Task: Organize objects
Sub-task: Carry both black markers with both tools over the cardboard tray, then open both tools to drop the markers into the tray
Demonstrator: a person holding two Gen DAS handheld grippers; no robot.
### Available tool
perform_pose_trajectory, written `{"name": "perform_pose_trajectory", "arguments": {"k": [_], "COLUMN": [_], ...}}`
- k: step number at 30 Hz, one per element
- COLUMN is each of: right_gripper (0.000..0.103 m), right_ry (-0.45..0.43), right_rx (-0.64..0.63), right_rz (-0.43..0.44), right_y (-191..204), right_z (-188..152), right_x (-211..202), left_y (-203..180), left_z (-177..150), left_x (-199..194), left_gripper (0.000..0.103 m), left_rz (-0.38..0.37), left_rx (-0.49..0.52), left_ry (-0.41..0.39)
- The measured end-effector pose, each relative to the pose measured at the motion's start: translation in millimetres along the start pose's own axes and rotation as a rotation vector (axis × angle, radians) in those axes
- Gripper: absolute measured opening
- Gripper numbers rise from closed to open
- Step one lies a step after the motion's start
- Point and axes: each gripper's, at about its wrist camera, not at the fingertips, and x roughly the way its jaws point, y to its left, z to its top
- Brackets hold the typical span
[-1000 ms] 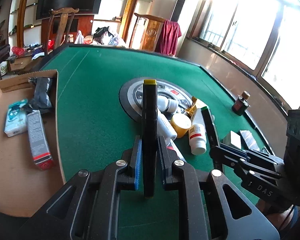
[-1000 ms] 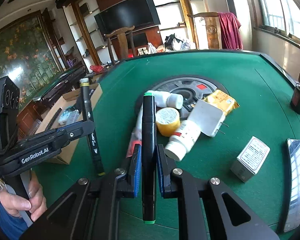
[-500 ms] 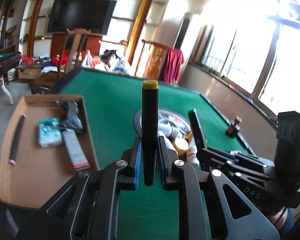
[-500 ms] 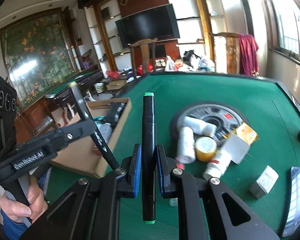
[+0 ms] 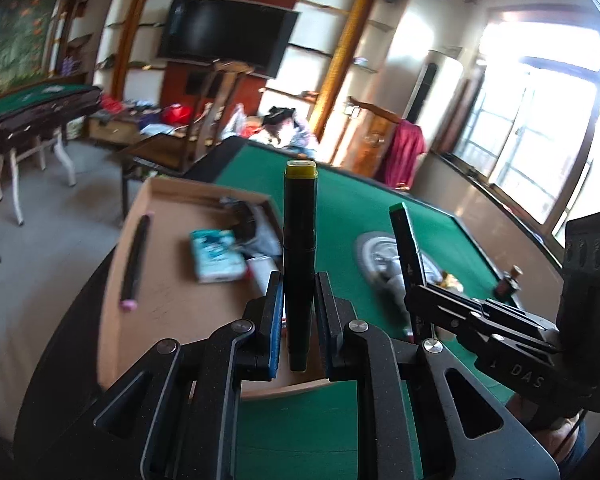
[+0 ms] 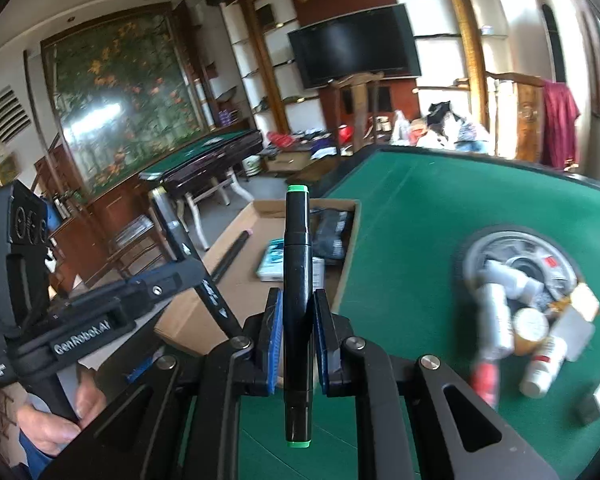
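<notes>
Both grippers now nearer the cardboard box [image 5: 172,304] than a second ago (views blurred). Left gripper [image 5: 298,308] clamps yellow-capped marker [image 5: 299,240], right gripper [image 6: 294,324] green-capped marker [image 6: 297,280]; both upright, caps up.

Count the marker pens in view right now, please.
3: the yellow-capped marker between the left gripper's jaws, the green-capped marker between the right gripper's jaws, and a pink-tipped marker inside the cardboard box. Others may be hidden.

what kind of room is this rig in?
Probably a home games or living room, not a lab: green-felt mahjong-style table with a centre hub, a second one behind, wall TV, carved wooden chairs.
</notes>
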Motion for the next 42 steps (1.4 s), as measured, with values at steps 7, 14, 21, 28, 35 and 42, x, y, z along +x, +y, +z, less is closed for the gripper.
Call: {"name": "perform_pose_trajectory", "arguments": {"k": [7,14,21,28,35,42], "right_gripper": [0.013,0.013,0.013,0.013,0.013,0.014], "right_ry": [0.074,0.161,0.203,0.237,0.259,0.295], "right_rx": [0.025,0.090,0.108,0.118,0.113,0.116], "right_rz": [0.043,0.054,0.036,0.025,0.024,0.049], "right_y": [16,12,6,5,11,7], "right_z": [3,-3,-9,-10,-11,-13], "right_x": [59,107,128,144,154,158], "left_y": [30,48,59,64,68,58], "left_z": [-6,-11,-5,-12,-14,-16], "left_x": [14,36,66,83,77,74], "left_gripper": [0.014,0.015,0.015,0.014,0.014,0.014], "left_rz": [0.041,0.061,0.066,0.071,0.081,0.112], "left_rx": [-0.038,-0.058,-0.078,-0.113,-0.117,-0.069], "left_ry": [0.059,0.131,0.176,0.221,0.210,0.203]}}
